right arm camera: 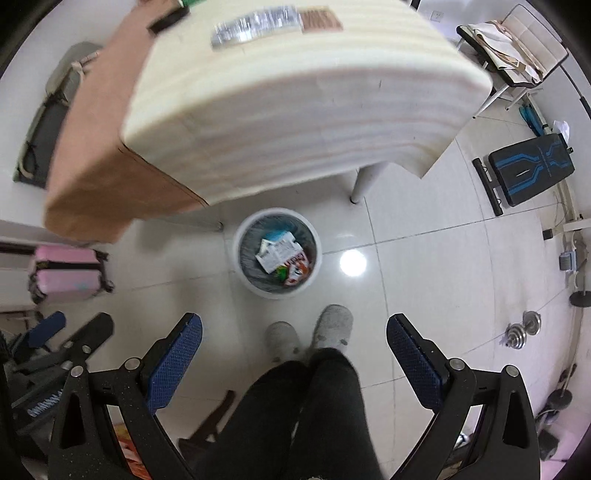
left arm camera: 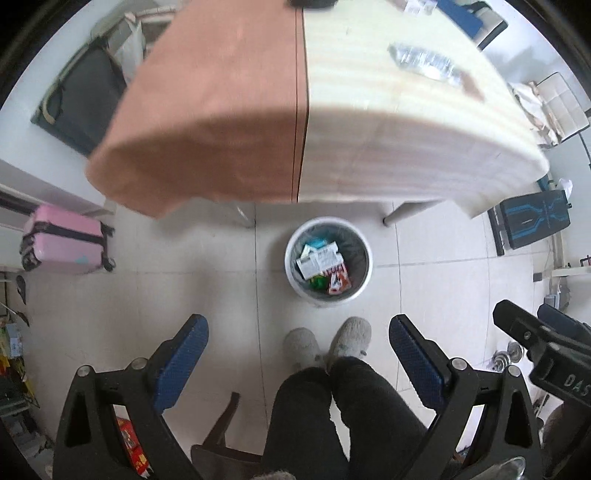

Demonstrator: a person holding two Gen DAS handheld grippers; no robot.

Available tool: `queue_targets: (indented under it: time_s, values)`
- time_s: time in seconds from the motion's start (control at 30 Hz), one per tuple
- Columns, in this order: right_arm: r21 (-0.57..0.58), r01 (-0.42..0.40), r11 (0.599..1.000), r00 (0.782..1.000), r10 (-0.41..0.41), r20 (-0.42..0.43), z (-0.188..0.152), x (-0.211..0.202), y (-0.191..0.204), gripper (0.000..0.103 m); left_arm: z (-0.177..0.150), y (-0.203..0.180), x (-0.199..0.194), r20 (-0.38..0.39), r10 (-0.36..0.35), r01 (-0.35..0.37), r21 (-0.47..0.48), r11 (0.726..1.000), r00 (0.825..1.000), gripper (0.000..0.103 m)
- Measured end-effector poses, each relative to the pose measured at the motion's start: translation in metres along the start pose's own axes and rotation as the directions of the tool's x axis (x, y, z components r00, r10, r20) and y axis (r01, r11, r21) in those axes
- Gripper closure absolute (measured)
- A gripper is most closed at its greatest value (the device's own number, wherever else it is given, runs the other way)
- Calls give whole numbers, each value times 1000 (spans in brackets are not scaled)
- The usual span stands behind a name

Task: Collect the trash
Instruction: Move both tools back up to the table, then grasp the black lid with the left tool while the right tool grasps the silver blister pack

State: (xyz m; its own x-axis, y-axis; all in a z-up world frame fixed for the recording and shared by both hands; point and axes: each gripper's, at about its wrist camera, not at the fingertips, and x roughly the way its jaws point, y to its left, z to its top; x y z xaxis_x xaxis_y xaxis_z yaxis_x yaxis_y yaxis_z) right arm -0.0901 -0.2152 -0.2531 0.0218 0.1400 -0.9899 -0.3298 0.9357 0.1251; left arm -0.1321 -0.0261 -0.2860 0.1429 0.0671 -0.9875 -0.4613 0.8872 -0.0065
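Observation:
A white trash bin (left arm camera: 327, 297) (right arm camera: 246, 280) stands on the floor just in front of the table. Inside it lie white cartons and a red-and-green wrapper (left arm camera: 338, 282) (right arm camera: 293, 271). On the cream cloth of the table lies a crumpled clear plastic bottle (left arm camera: 424, 61) (right arm camera: 255, 27) beside a brown wrapper (right arm camera: 320, 19). My left gripper (left arm camera: 297, 350) hangs open high above the floor, nothing between its blue pads. My right gripper (right arm camera: 293, 349) is likewise open and empty. Both point down at the person's legs and grey slippers (left arm camera: 351, 338) (right arm camera: 332, 326).
The table (left arm camera: 369, 155) (right arm camera: 295, 110) has an orange cloth on its left half. A pink suitcase (left arm camera: 66, 240) (right arm camera: 66, 273) sits at left. A black-and-blue bench (left arm camera: 532, 218) (right arm camera: 532, 170) and dumbbells (right arm camera: 524, 328) lie at right. A chair (right arm camera: 517, 44) stands beyond the table.

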Motion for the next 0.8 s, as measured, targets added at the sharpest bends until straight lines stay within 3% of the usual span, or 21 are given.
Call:
queue_targets:
  time_s: [0.17, 0.3, 0.43, 0.57, 0.63, 0.7, 0.73, 0.8]
  values:
    - [63, -57, 996, 998, 54, 44, 36, -49, 2, 2, 39, -2, -32, 87, 51, -50, -13, 999, 995, 3]
    - [120, -94, 988, 994, 86, 73, 90, -71, -4, 2, 85, -3, -38, 135, 119, -115, -37, 993, 984, 3]
    - [89, -70, 994, 995, 63, 74, 154, -64, -1, 2, 124, -1, -25, 122, 176, -167, -83, 983, 977, 3]
    - [87, -101, 991, 995, 102, 1, 232, -27, -2, 2, 156, -3, -1, 59, 224, -213, -153, 965, 973, 3]
    - [-11, -67, 998, 998, 67, -5, 266, -6, 13, 2, 171, -3, 10, 15, 240, -233, -192, 953, 971, 3]
    - [-228, -20, 973, 1000, 17, -14, 288, 13, 40, 2, 183, -3, 26, -30, 250, -251, -216, 944, 968, 3]
    - [-336, 8, 942, 1000, -15, -20, 293, 21, 54, 2, 190, -3, 33, -50, 270, -274, -223, 936, 962, 3]
    - [-559, 55, 827, 997, -72, -9, 299, 33, 80, 2, 197, -2, 46, -88, 307, -319, -241, 917, 948, 3]
